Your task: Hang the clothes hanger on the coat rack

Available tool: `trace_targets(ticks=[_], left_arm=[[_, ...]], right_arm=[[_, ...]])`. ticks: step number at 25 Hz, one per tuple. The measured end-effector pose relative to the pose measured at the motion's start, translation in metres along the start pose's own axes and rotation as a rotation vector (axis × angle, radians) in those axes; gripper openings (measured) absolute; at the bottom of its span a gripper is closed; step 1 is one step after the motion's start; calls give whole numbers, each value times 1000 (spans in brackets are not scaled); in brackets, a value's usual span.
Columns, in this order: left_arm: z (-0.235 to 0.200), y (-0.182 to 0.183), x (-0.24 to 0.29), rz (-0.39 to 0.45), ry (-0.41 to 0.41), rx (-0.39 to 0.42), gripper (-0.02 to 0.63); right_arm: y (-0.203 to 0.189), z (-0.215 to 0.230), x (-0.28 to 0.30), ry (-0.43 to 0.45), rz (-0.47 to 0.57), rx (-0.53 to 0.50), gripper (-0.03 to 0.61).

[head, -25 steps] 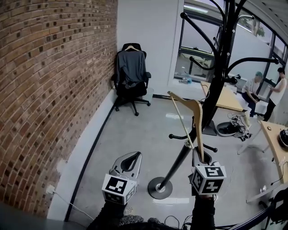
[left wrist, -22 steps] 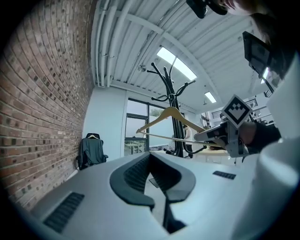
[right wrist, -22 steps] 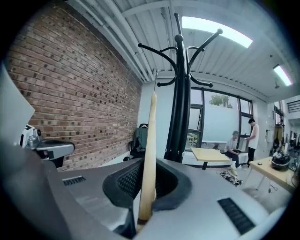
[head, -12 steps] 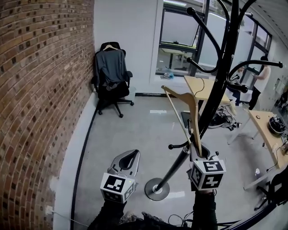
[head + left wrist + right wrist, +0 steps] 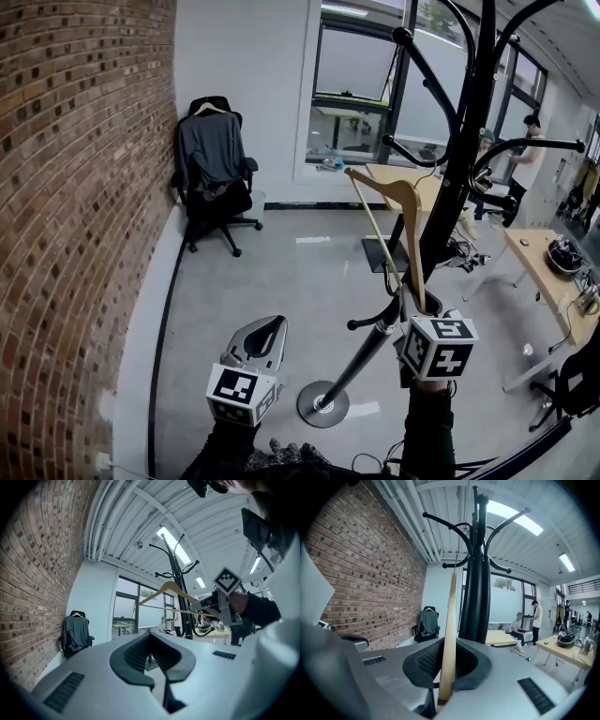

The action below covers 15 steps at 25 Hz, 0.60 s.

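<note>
My right gripper (image 5: 415, 314) is shut on one end of a wooden clothes hanger (image 5: 394, 220), which stands up and leans left of the black coat rack (image 5: 459, 159). In the right gripper view the hanger (image 5: 451, 616) rises between the jaws, right in front of the coat rack's pole (image 5: 476, 597) and below its curved arms. I cannot tell whether hanger and rack touch. My left gripper (image 5: 278, 322) is held low on the left, shut with nothing in it. From the left gripper view I see the hanger (image 5: 168, 588), the right gripper (image 5: 206, 606) and the rack (image 5: 177, 606).
The rack's round base (image 5: 323, 405) sits on the grey floor between my grippers. A brick wall (image 5: 75, 187) runs along the left. An office chair (image 5: 214, 173) draped with a grey garment stands in the far corner. Wooden desks (image 5: 548, 272) and people (image 5: 530, 150) are on the right.
The right gripper has lifted the hanger a little, closer to the rack's pole. Both grippers have moved level across the room, so chair and wall sit further left in view.
</note>
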State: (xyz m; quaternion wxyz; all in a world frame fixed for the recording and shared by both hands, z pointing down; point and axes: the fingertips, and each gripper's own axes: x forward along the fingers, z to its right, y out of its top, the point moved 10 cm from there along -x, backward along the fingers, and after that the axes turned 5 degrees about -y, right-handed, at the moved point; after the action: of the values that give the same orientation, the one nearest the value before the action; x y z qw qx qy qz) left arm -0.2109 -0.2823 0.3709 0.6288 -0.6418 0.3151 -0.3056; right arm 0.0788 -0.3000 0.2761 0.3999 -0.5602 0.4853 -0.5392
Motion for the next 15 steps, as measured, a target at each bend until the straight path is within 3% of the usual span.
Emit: trace_targets(ticks=[15], left_arm=[[-6, -3, -1, -23, -10, -15, 8]], right_arm=[[-10, 1, 19, -23, -43, 35, 34]])
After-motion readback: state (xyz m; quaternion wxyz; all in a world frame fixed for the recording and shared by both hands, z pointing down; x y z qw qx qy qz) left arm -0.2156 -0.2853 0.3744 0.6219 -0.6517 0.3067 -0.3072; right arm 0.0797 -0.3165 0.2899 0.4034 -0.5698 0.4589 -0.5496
